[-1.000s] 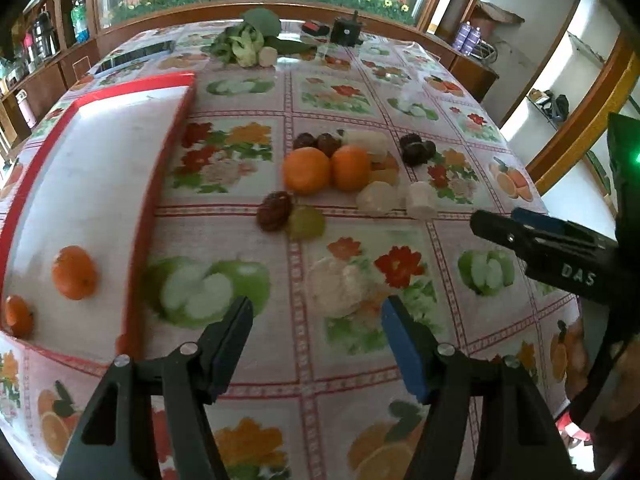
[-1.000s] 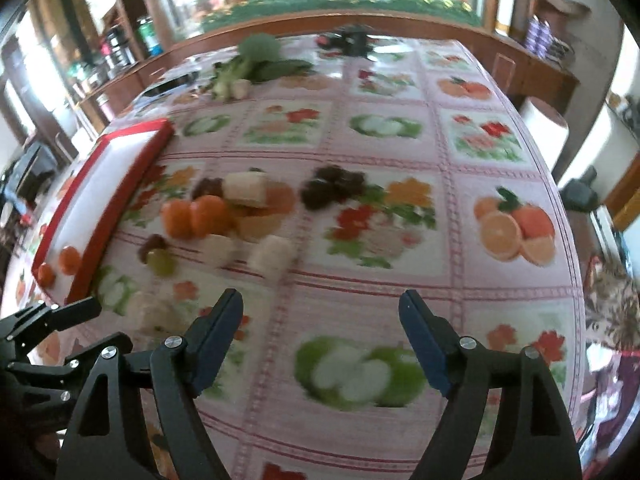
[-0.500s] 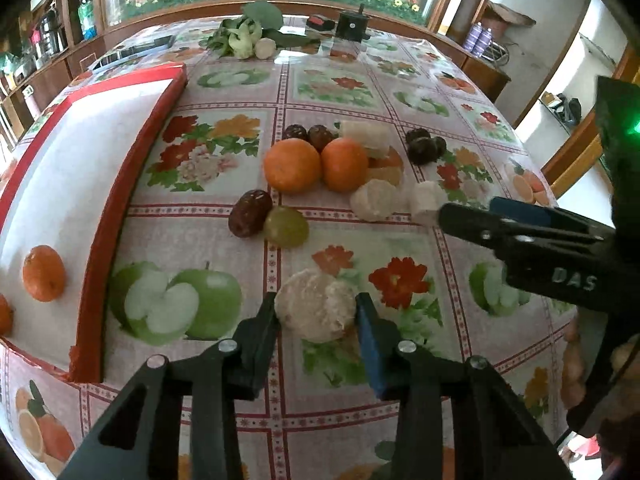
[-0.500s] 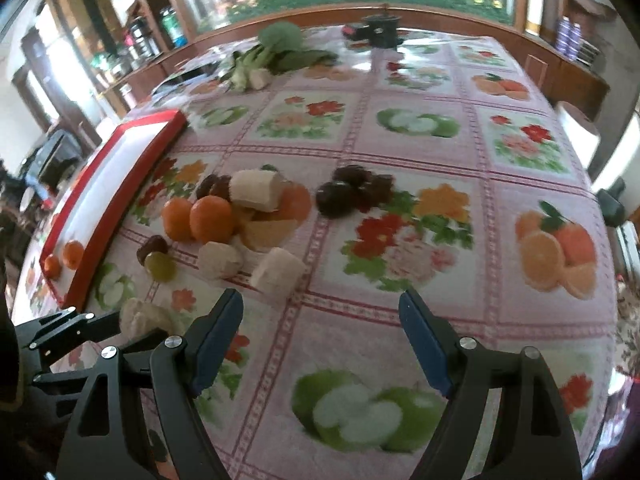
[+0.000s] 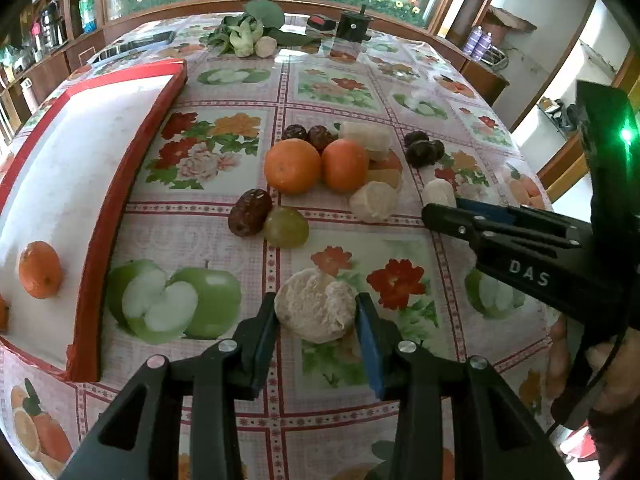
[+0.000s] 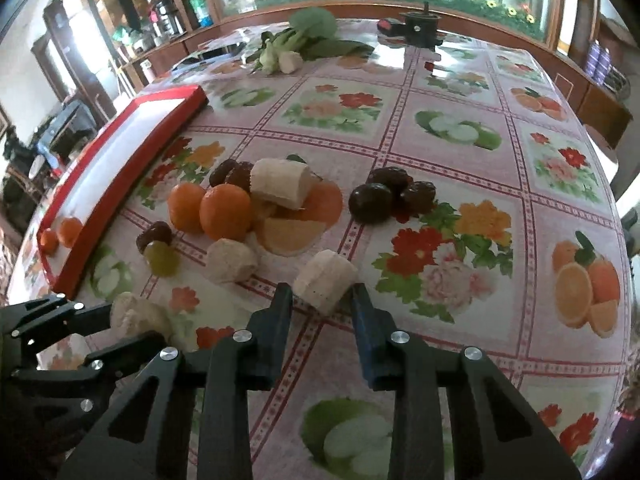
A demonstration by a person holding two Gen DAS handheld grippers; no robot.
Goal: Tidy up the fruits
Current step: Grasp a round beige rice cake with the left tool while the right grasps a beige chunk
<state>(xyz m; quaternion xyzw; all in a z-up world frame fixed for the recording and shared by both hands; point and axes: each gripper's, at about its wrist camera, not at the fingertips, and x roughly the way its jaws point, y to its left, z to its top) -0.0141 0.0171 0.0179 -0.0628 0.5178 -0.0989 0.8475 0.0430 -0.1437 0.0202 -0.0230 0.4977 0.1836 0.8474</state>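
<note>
Left hand-held gripper: it had squeezed in on a peeled orange, both pads touching it, near the front of the tabletop.
Right hand-held gripper: its jaws had just been closing, and they now pinched a white banana piece between them.
Fruit pile: two oranges sat side by side in the middle, with a brown date and a green grape touching just in front.
Dark fruits: they were to the right of the pile.
Red tray: it lay on the left and held a small orange.
Far end: leafy greens lay there.
</note>
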